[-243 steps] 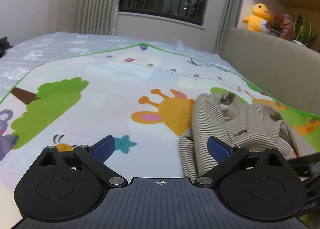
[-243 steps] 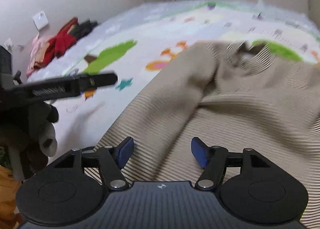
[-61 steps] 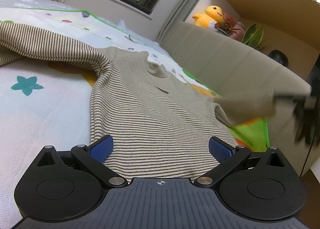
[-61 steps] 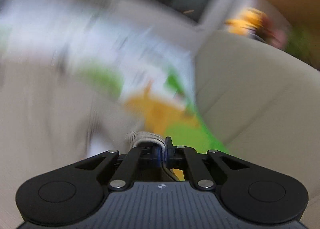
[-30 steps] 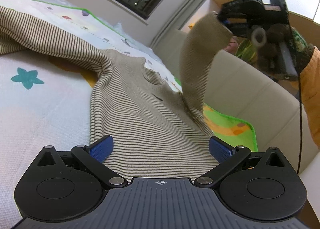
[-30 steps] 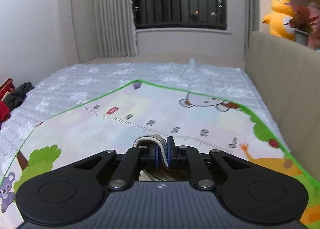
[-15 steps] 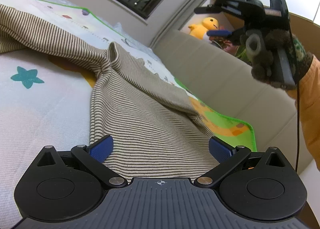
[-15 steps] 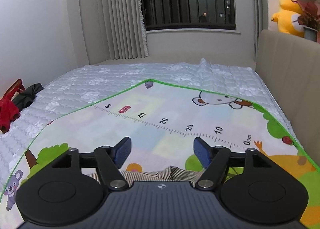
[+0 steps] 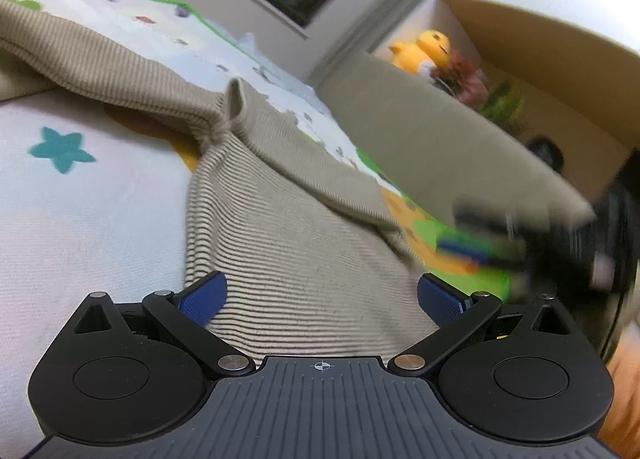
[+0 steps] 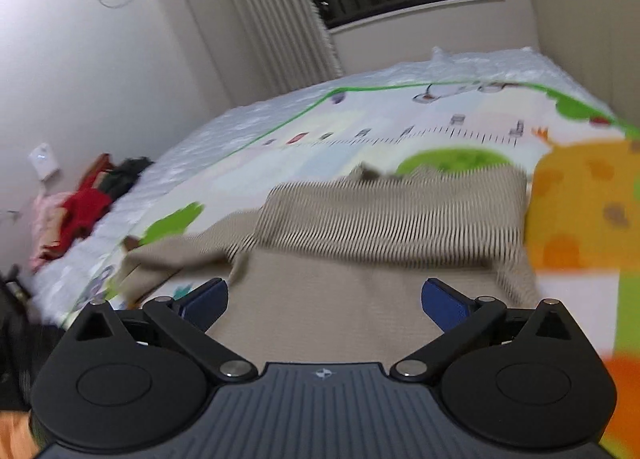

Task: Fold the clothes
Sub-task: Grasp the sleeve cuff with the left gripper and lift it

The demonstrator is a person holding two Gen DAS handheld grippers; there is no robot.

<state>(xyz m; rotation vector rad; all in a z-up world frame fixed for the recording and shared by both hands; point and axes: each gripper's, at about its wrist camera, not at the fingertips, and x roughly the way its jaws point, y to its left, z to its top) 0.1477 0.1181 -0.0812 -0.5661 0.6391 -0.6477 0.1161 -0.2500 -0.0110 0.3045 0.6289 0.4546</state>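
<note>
- The sweater (image 9: 304, 259) is showing beige with thin dark stripes.
- The play mat (image 10: 400, 127) is displaying white with a green border, orange patches and a teal star (image 9: 62, 149).
- The plush toy (image 9: 420, 49) is glowing yellow.
- The pile of clothes (image 10: 80, 207) is showing red, pink and dark.
- The left gripper's pads (image 9: 202, 301) are looking blue on black.

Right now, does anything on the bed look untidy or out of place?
Yes. The striped shirt is only half folded: one sleeve trails out sideways, bunched at the shoulder. A loose pile of clothes lies at the bed's edge.
</note>
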